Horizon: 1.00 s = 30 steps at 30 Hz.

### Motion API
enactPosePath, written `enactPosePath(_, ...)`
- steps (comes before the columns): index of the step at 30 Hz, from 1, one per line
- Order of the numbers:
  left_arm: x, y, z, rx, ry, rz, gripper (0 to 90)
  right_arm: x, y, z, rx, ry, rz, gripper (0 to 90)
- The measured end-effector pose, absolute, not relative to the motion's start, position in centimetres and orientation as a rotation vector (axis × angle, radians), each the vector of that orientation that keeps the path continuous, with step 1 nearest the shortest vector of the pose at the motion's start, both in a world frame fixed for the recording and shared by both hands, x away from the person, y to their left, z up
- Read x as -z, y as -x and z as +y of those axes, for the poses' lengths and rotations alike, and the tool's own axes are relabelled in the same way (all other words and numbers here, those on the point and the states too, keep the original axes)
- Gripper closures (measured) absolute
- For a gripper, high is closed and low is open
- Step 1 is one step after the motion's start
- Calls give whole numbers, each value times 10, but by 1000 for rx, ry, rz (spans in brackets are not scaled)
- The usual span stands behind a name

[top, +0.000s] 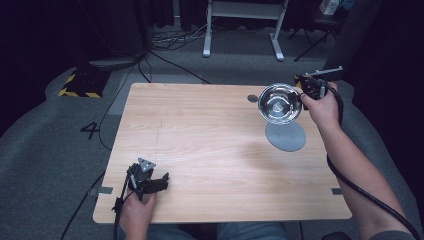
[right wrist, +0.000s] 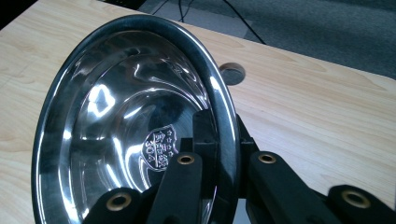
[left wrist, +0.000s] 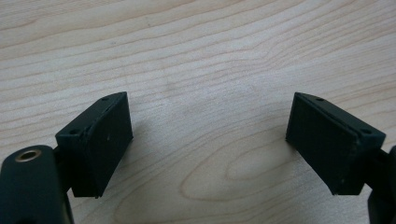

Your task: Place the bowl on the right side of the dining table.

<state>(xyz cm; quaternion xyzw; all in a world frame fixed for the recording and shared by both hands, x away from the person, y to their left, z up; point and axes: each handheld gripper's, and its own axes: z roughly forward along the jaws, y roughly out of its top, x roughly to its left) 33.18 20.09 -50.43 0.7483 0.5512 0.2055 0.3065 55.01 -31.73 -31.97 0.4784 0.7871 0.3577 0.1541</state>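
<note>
At the lower left of the high view we rest our left tongs (top: 161, 183) on the tabletop (top: 210, 150), released and idle, seemingly parked there so the other hand can do the carrying. The left gripper view confirms what the overhead frame is too small to settle: the two black pads stand wide apart, with nothing but bare wood grain between them.

Farther up, at the upper right of the high view, our right tongs (top: 303, 93) are clenched on the rim of the bowl (top: 279, 103). The bowl hangs above the tabletop, with a round grey shadow beneath it, near the far right corner and just right of a small grey hole (top: 252, 98) in the wood. We judge that the rim is the one part thin enough to pinch, which would explain the edge grip.

The right gripper view (right wrist: 224, 140) supplies the detail: one jaw sits inside the bowl (right wrist: 126, 116) and the other outside, the steel lip pinched between them, a stamped crest (right wrist: 160, 147) at the bottom of the polished interior. It also shows the hole (right wrist: 232, 73) beyond the rim. Only the high view places the bowl against the whole tabletop, with the grey floor (top: 50, 135) and cables beyond.
</note>
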Motion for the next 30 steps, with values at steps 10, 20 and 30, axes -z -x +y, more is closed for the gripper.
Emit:
enactPosePath(10, 504, -332, 201, -544, -1981, 1458, 146, 324, -564, -336, -978, -1454, 2197, 868)
enactPosePath(20, 504, -332, 201, -542, -1980, 1459, 146, 335, -571, -350, -943, -1517, 2173, 868)
enactPosePath(30, 504, -332, 201, -543, -1981, 1458, 147, 359, -576, -354, -887, -1568, 2194, 867)
